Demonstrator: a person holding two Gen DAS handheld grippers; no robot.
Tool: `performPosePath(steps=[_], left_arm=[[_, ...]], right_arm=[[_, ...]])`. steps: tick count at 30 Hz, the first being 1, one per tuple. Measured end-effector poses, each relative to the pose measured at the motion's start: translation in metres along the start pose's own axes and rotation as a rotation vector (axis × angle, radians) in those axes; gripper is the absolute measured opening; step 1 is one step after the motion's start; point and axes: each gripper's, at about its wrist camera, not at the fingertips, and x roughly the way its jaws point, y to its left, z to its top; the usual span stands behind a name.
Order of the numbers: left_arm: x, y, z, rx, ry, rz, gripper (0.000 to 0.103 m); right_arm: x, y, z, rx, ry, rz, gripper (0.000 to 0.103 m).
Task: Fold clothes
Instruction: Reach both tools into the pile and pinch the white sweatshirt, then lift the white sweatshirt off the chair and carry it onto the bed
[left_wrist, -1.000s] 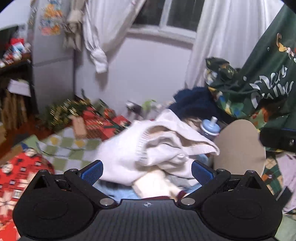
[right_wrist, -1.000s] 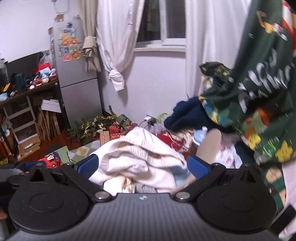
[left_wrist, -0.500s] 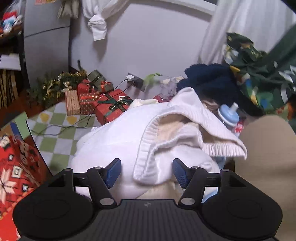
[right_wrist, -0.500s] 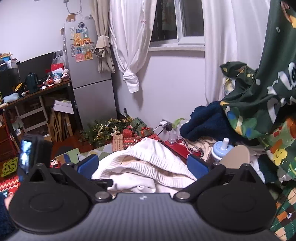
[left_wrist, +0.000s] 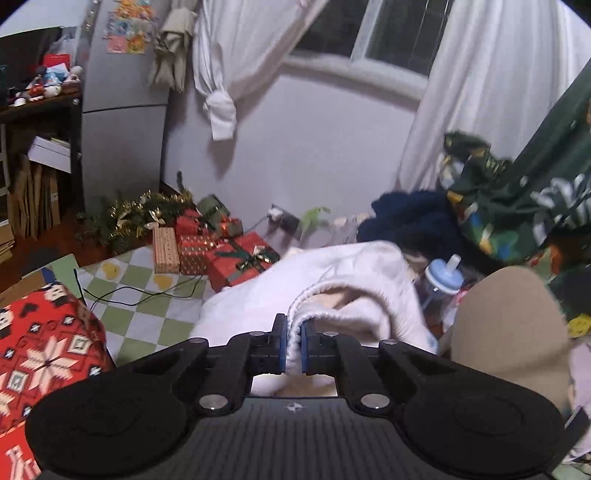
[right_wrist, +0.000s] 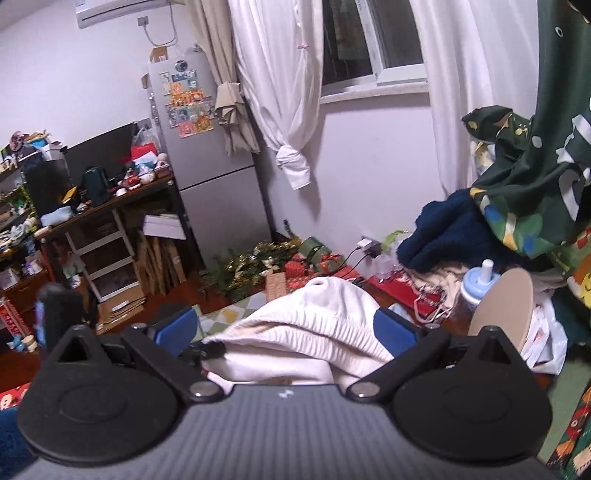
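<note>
Left hand-held gripper (left_wrist: 294, 345) newly around white sweater (left_wrist: 332, 295)

White knit sweater (left_wrist: 354, 273), crumpled in a heap, ribbed hem (right_wrist: 295, 332) uppermost. Hem edge pinched between left tongs (left_wrist: 293, 343). Bulk lying between the spread right tongs (right_wrist: 284, 328).
</note>
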Motion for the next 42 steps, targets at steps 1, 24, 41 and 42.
performPosePath(steps=[1,24,41,42], left_arm=[[-0.014,0.005,-0.001,-0.005,-0.016,0.005,0.007],[-0.368,0.243,-0.18,-0.622,-0.329,0.453,0.006],[-0.413,0.296,-0.294,-0.737,-0.227,0.548,0.03],[-0.416,0.295,-0.297,-0.739,-0.226,0.54,0.03]], right_arm=[[-0.005,0.005,-0.002,-0.002,0.001,0.009,0.102],[-0.144,0.216,-0.102,-0.055,0.093,0.353,0.102],[-0.116,0.342,-0.269,-0.182,0.306,0.414,0.102],[-0.114,0.341,-0.275,-0.18,0.314,0.417,0.102]])
